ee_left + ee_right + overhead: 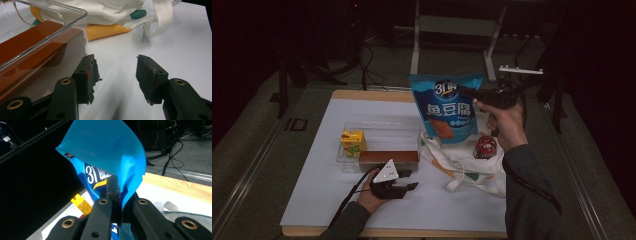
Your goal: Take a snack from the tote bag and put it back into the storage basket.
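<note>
A blue snack bag (444,107) hangs in the air above the table, pinched at its top right edge by my right gripper (467,92), which is shut on it. In the right gripper view the bag (110,152) folds around the closed jaws (117,195). My left gripper (409,180) rests low on the white table near the front, open with nothing between its fingers (116,75). It lies just in front of a clear plastic bin (382,132) that holds a brown box (388,157) and a yellow juice carton (352,141).
A white cloth tote bag (467,167) with yellow and green patches lies crumpled on the right, a red round can (485,146) resting on it. The table's wooden edge (377,95) runs along the back. Dark floor with cables and a metal frame lies beyond.
</note>
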Action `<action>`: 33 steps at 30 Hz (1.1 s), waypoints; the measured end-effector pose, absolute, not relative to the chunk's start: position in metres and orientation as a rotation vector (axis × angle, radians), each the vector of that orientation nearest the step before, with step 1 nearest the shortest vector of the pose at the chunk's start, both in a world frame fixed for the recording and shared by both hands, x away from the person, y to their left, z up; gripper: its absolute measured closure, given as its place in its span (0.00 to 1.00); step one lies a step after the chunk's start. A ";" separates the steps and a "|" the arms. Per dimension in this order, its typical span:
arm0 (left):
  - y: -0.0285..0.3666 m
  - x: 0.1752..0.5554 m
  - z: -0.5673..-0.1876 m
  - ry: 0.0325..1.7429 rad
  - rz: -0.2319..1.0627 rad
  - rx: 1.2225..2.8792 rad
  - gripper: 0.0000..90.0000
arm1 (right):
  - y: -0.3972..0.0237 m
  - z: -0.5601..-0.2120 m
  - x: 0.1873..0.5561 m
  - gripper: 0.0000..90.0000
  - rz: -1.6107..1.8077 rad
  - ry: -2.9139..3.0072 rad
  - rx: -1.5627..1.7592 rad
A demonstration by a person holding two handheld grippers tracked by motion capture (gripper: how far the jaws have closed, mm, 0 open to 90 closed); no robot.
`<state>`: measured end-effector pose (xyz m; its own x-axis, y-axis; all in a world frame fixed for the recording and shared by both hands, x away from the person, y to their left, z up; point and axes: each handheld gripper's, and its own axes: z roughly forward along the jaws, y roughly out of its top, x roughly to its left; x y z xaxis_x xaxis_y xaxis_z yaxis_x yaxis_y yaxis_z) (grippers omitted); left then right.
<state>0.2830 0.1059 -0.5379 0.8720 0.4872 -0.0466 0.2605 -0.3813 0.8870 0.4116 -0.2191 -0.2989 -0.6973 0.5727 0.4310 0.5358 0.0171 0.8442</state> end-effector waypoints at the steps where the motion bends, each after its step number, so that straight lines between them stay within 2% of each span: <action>1: 0.106 0.283 -0.538 0.546 0.269 1.985 0.55 | -0.218 -0.298 0.412 0.99 1.826 2.216 1.209; 33: 0.105 0.282 -0.538 0.538 0.272 1.990 0.55 | -0.163 -0.294 0.420 0.99 1.971 2.228 1.199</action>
<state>0.2824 0.1053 -0.5379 0.8749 0.4826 -0.0399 0.2541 -0.3874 0.8862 0.4196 -0.1627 -0.2944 -0.7187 0.4785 0.5045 0.5591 -0.0336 0.8284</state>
